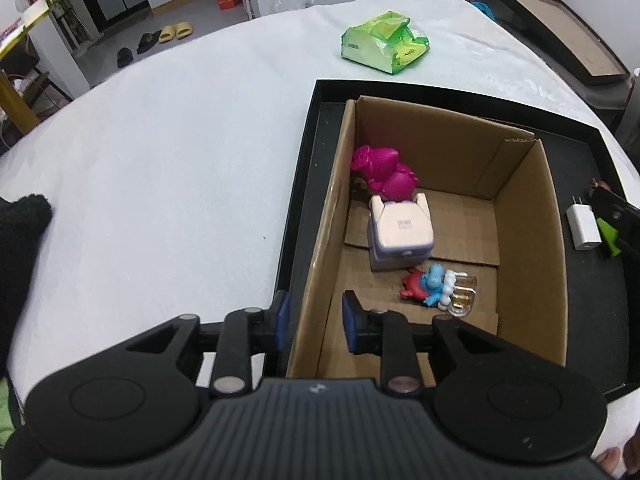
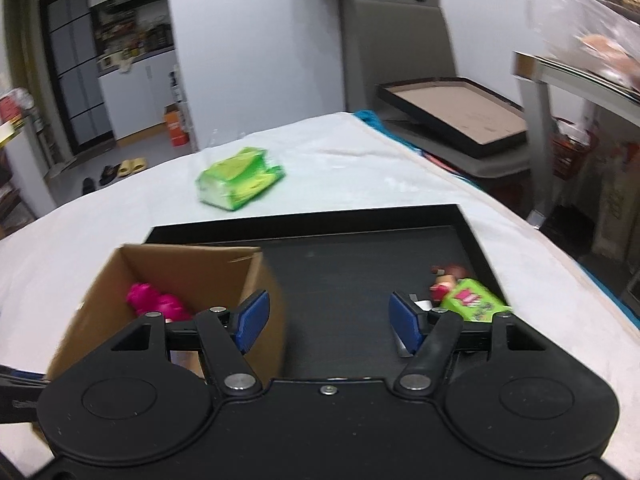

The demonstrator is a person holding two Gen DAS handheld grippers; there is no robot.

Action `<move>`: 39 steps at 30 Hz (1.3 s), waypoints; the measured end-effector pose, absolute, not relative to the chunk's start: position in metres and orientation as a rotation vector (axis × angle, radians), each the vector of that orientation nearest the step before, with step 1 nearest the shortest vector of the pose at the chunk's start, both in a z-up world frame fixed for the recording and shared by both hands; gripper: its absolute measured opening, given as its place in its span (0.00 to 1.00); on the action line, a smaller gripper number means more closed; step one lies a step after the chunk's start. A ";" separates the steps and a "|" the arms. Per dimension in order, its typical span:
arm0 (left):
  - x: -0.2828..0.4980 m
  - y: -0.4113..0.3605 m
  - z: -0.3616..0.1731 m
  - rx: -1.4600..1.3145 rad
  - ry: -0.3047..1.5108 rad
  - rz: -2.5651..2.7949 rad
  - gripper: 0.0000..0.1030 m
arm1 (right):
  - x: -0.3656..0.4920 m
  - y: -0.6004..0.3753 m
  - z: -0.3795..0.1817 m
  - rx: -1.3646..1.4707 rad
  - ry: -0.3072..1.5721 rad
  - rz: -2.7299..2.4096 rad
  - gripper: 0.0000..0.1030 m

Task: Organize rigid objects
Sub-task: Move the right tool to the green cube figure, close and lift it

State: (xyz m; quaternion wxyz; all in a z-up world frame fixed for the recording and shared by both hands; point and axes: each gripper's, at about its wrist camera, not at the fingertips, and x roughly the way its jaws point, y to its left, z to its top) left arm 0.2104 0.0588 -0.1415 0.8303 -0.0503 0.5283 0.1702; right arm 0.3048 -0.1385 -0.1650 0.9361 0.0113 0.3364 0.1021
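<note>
A cardboard box (image 1: 528, 240) stands in a black tray (image 1: 304, 200) on the white-covered table. Inside the box lie a magenta toy (image 1: 384, 172), a white and lavender case (image 1: 400, 236), a small blue and red figure (image 1: 428, 284) and a clear clip (image 1: 464, 296). My left gripper (image 1: 316, 322) straddles the box's near left wall with its blue pads apart from it, open. My right gripper (image 2: 328, 320) hangs open and empty over the tray floor (image 2: 340, 272), beside the box (image 2: 192, 268). A green little carton (image 2: 472, 300) and a small doll (image 2: 444, 280) lie at the tray's right.
A white charger (image 1: 582, 228) lies in the tray right of the box. A green tissue pack (image 1: 384, 42) sits on the cloth beyond the tray. A second black tray (image 2: 452, 116) rests on a chair at the back right. Dark fuzzy fabric (image 1: 20, 248) is at the left edge.
</note>
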 end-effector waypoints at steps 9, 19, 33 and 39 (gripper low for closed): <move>0.231 0.054 -0.142 -0.063 1.120 0.403 0.42 | 0.326 -0.163 -0.182 -0.057 0.754 0.184 0.64; 0.242 0.056 -0.146 -0.005 1.134 0.451 0.43 | 0.364 -0.178 -0.177 -0.217 0.760 0.255 0.64; 0.259 0.038 -0.148 0.047 1.148 0.485 0.44 | 0.379 -0.206 -0.212 -0.214 0.882 0.282 0.62; 0.263 0.018 -0.151 0.091 1.147 0.482 0.47 | 0.383 -0.217 -0.224 -0.183 0.925 0.295 0.46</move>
